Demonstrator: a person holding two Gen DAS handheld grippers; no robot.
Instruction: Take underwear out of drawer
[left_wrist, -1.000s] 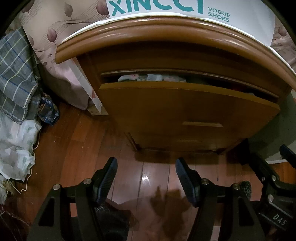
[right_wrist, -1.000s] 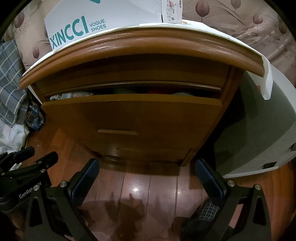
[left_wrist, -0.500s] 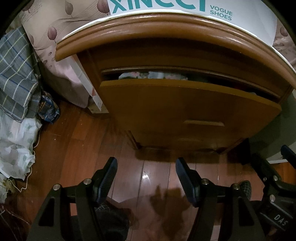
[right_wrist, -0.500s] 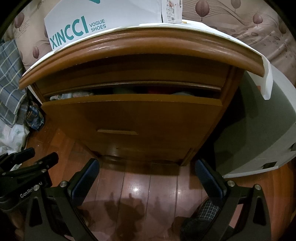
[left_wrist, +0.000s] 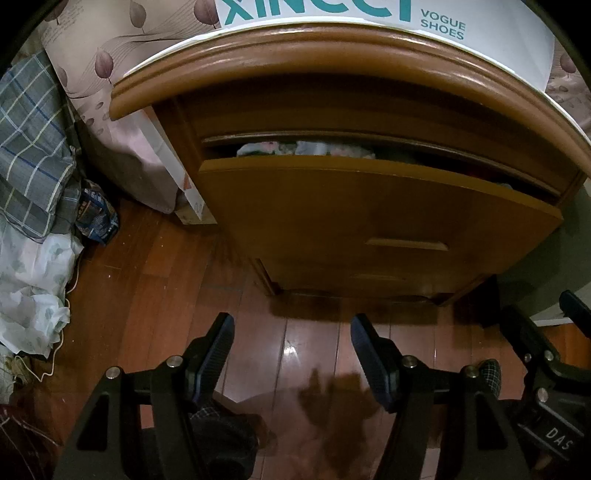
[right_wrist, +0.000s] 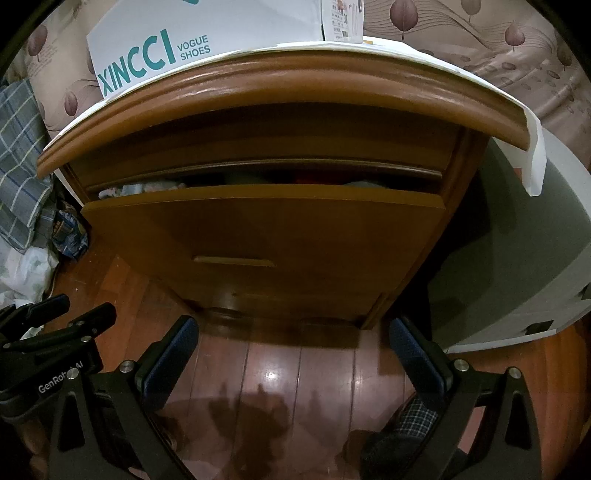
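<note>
1. Glossy wood floor (left_wrist: 155, 280) fills the lower frame, nightstand drawer (left_wrist: 369, 206) ajar at centre.
2. Underwear (left_wrist: 284, 148) peeks over its top edge.
3. Left gripper (left_wrist: 291, 350) and right gripper (right_wrist: 291, 354) hang wide, empty, low, likely lining up a reach.

narrow gap above drawer (left_wrist: 369, 206), cabinet top (left_wrist: 332, 62) overhanging

the glossy orange-brown wooden nightstand (right_wrist: 258, 107) carries a white shoe box (right_wrist: 207, 40) with teal lettering at 12 o'clock. pale floral-print fabric (left_wrist: 280, 148) shows in its drawer gap. at 9 o'clock lies grey-blue plaid cloth (left_wrist: 33, 155) with yellow lines; the reddish-brown plank floor (left_wrist: 155, 280) shines at 6 o'clock.
</note>
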